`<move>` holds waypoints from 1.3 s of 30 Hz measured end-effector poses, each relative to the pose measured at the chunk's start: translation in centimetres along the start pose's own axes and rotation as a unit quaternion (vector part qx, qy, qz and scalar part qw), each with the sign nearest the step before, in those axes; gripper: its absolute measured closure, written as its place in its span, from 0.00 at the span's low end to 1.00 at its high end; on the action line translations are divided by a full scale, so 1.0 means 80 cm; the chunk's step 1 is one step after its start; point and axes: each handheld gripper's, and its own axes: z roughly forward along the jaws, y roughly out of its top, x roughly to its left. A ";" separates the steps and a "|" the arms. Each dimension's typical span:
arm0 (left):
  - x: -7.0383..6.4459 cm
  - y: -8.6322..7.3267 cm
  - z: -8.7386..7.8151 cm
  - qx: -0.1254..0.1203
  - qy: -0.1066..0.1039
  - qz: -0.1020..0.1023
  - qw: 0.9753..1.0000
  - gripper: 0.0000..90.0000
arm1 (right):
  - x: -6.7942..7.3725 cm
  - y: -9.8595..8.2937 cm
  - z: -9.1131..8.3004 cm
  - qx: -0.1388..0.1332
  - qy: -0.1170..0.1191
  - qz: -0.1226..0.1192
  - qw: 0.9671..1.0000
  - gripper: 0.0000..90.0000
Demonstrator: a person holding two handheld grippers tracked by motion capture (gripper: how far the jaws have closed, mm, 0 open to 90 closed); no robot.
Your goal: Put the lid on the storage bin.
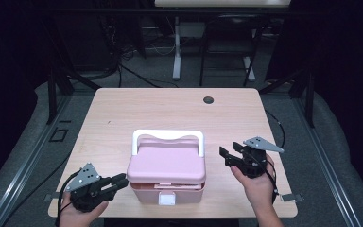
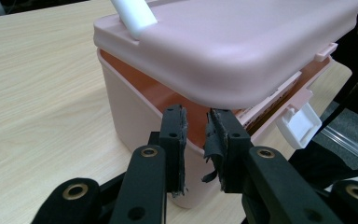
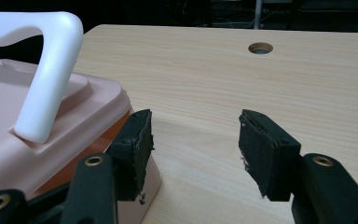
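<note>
The left tongs are held low at the near left edge of the surface, with their tips just beside the left wall of a pink storage box. In the left gripper view the jaws stand close together with a narrow gap between them and nothing is clamped; the worn pads are seen right at the box's side wall, under the overhang of the pink lid. The lid is seen raised slightly off the box body on that side, so that a gap and the orange-toned inner wall are visible. A white latch hangs at the front of the box.

Between the two tongs the box is placed, close to the near edge of the surface, with its white handle lying toward the far side.

The right tongs are held to the right of the box, apart from it, with jaws spread wide and nothing between them. Beyond them a round cable hole is seen in the surface.
</note>
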 end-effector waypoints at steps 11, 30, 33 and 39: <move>0.000 -0.010 -0.002 0.010 0.007 -0.005 1.000 0.84 | -0.001 0.001 -0.001 -0.004 0.000 0.001 1.000 0.49; 0.008 -0.005 -0.008 -0.001 0.014 -0.014 1.000 0.83 | -0.004 0.001 -0.003 -0.006 -0.002 0.004 1.000 0.49; 0.011 -0.003 -0.009 -0.003 0.011 -0.016 1.000 0.81 | -0.004 0.001 -0.003 -0.006 -0.002 0.005 1.000 0.49; 0.016 0.002 -0.013 -0.005 0.014 -0.021 1.000 0.78 | -0.004 0.001 -0.003 -0.005 -0.003 0.005 1.000 0.49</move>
